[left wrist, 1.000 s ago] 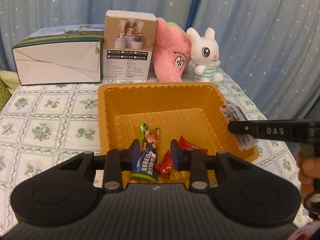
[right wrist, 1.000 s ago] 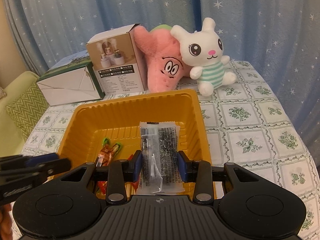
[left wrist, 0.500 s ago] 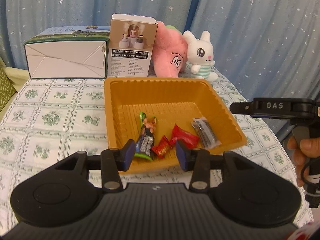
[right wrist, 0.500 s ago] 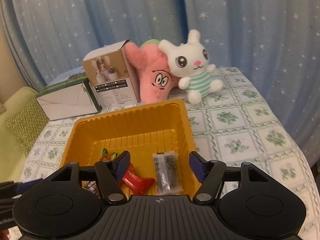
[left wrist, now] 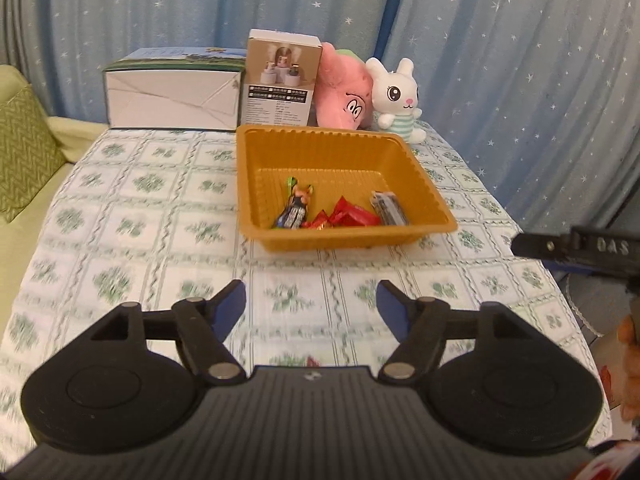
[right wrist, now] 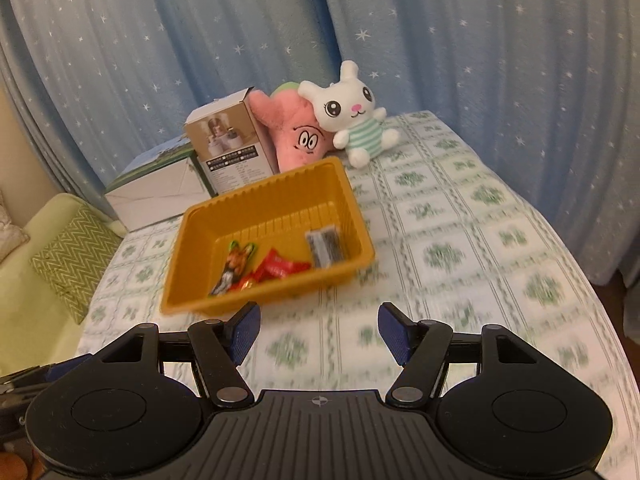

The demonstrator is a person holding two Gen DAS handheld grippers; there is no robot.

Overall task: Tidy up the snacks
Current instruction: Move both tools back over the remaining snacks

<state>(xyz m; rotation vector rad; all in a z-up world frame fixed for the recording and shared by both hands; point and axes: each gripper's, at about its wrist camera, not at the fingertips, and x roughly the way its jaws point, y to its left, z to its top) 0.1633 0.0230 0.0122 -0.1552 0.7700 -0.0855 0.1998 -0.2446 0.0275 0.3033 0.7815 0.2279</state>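
Note:
An orange tray sits mid-table and holds several snacks: a green-ended bar with a dark wrapper, red candy packets and a clear packet of dark sticks. My left gripper is open and empty, well back from the tray above the tablecloth. My right gripper is open and empty, also back from the tray; it shows at the right edge of the left wrist view.
Behind the tray stand a white and green box, a tall product box, a pink plush and a white rabbit plush. A green sofa with a cushion is left of the table. Blue star curtains hang behind.
Both grippers let go of their snacks into the tray, opened wide and pulled back from it toward the near table edge. The dark stick packet now lies in the tray's right side.

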